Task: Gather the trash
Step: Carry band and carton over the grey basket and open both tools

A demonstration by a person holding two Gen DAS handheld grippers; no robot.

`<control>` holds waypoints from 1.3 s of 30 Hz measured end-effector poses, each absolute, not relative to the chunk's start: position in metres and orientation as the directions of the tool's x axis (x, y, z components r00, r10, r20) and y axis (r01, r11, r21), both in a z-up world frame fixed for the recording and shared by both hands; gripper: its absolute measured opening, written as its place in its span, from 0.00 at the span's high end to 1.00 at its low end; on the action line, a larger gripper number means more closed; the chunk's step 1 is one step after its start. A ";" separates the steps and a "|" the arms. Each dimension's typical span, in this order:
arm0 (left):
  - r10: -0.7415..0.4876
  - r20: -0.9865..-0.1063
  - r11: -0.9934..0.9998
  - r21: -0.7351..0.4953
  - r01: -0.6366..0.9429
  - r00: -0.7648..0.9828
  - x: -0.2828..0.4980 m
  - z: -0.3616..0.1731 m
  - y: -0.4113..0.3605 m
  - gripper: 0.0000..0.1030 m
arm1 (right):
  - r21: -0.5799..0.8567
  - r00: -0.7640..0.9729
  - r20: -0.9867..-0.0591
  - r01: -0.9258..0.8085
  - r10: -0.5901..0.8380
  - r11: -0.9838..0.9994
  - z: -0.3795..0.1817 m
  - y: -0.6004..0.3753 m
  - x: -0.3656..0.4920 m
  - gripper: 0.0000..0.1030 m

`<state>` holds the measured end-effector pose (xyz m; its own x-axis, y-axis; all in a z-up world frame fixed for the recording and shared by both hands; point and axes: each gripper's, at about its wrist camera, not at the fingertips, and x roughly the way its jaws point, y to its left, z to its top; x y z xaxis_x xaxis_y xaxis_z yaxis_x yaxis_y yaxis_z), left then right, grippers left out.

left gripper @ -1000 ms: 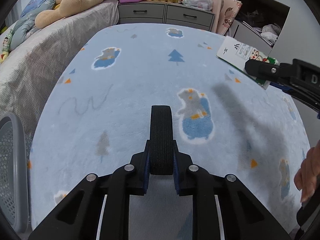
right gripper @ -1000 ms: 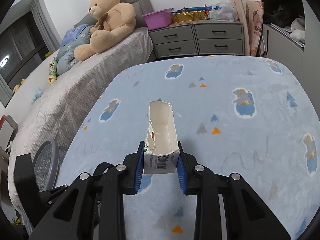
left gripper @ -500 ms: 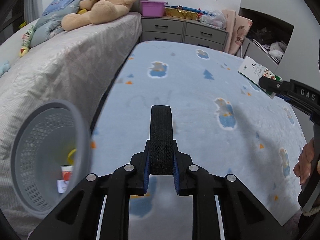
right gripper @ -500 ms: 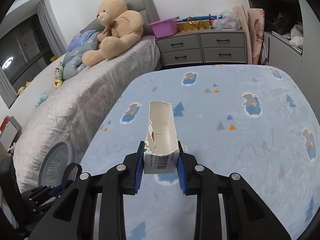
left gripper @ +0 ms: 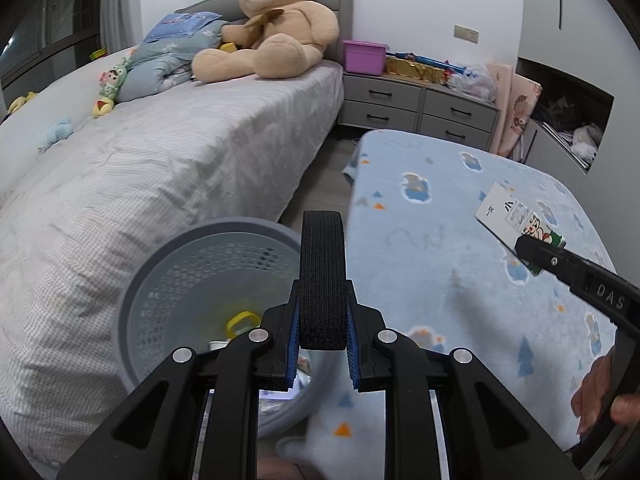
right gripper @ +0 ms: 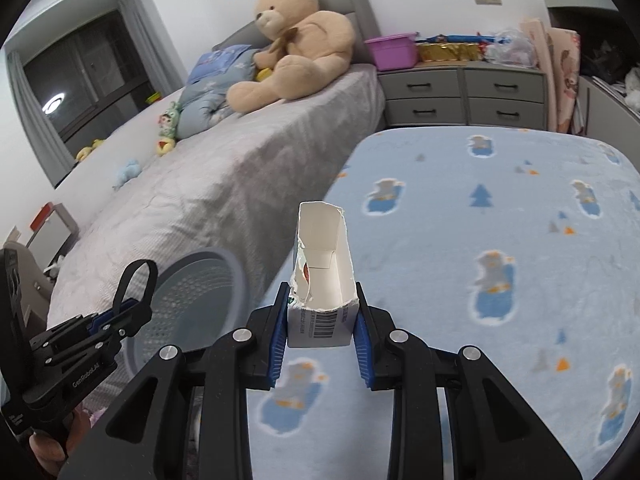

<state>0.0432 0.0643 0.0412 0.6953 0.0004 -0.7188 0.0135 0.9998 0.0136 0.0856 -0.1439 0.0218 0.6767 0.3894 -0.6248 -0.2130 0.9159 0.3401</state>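
Note:
My left gripper [left gripper: 322, 308] is shut on a black ribbed ring [left gripper: 322, 264] that stands edge-on between the blue pads. It hangs over the near rim of a grey perforated basket [left gripper: 192, 248] beside the bed. A yellow loop [left gripper: 242, 320] and pale scraps lie in the basket. My right gripper [right gripper: 322, 320] is shut on a torn white carton [right gripper: 324, 264] with a barcode, open end pointing away. It hovers over the blue rug, right of the basket [right gripper: 208, 264]. The left wrist view shows that carton [left gripper: 508, 216] at the right.
A bed [left gripper: 180, 168] with a big teddy bear [left gripper: 280, 32] and small toys runs along the left. Grey drawers [right gripper: 460, 92] stand at the back. A blue patterned rug [right gripper: 500, 220] covers the floor on the right. A hand [left gripper: 596, 396] grips the right tool's handle.
Both grippers have swung left and risen, still shut on the ring and the carton. The basket has come from the left edge to under the left gripper's tip.

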 end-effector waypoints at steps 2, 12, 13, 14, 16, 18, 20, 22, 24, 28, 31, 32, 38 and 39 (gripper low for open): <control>0.017 -0.719 1.000 0.015 -0.009 0.695 0.041 0.042 0.079 0.82 | 0.345 0.669 -0.619 -0.238 0.411 0.908 0.024 -0.126 0.085 0.72; 0.082 -0.732 0.992 -0.007 -0.129 0.676 0.039 0.037 0.158 0.82 | 0.320 0.589 -0.644 -0.371 0.488 0.872 0.021 -0.033 0.085 0.72; 0.084 -0.733 0.991 -0.008 -0.133 0.675 0.040 0.036 0.163 0.82 | 0.317 0.580 -0.649 -0.383 0.493 0.868 0.019 -0.025 0.087 0.72; 0.087 -0.734 0.991 -0.008 -0.137 0.673 0.043 0.034 0.168 0.82 | 0.313 0.572 -0.654 -0.392 0.496 0.865 0.017 -0.018 0.088 0.72; 0.094 -0.741 0.990 -0.003 -0.142 0.665 0.046 0.031 0.177 0.82 | 0.308 0.557 -0.664 -0.405 0.500 0.861 0.013 -0.007 0.093 0.72; 0.094 -0.749 0.989 -0.005 -0.148 0.656 0.050 0.026 0.184 0.82 | 0.309 0.537 -0.675 -0.416 0.505 0.855 0.008 0.004 0.097 0.72; 0.094 -0.758 0.988 -0.007 -0.152 0.646 0.055 0.020 0.191 0.82 | 0.308 0.520 -0.686 -0.425 0.508 0.851 0.003 0.014 0.102 0.72; 0.100 -0.767 0.987 -0.001 -0.158 0.634 0.062 0.014 0.198 0.82 | 0.309 0.507 -0.695 -0.430 0.510 0.848 -0.001 0.021 0.104 0.72; 0.100 -0.776 0.987 -0.001 -0.160 0.623 0.068 0.008 0.203 0.82 | 0.308 0.492 -0.706 -0.436 0.510 0.846 -0.005 0.028 0.108 0.72; 0.092 -0.783 0.987 -0.011 -0.161 0.615 0.076 0.001 0.208 0.82 | 0.300 0.470 -0.728 -0.435 0.499 0.849 -0.015 0.037 0.115 0.72; 0.085 -0.788 0.987 -0.016 -0.158 0.609 0.080 -0.003 0.209 0.82 | 0.299 0.460 -0.739 -0.430 0.492 0.852 -0.021 0.039 0.120 0.72; 0.082 -0.791 0.987 -0.018 -0.157 0.606 0.082 -0.004 0.210 0.82 | 0.299 0.457 -0.742 -0.429 0.490 0.853 -0.023 0.040 0.121 0.72; 0.077 -0.797 0.987 -0.023 -0.157 0.599 0.084 -0.006 0.212 0.80 | 0.298 0.446 -0.751 -0.429 0.487 0.853 -0.027 0.044 0.124 0.71; 0.074 -0.798 0.987 -0.025 -0.156 0.599 0.084 -0.006 0.212 0.78 | 0.298 0.447 -0.749 -0.430 0.488 0.852 -0.026 0.044 0.124 0.70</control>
<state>0.0840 0.2119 -0.0060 0.5987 0.0743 -0.7975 -0.1559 0.9875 -0.0250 0.1237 0.0438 -0.0263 0.4474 0.4881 -0.7494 -0.4300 0.8521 0.2983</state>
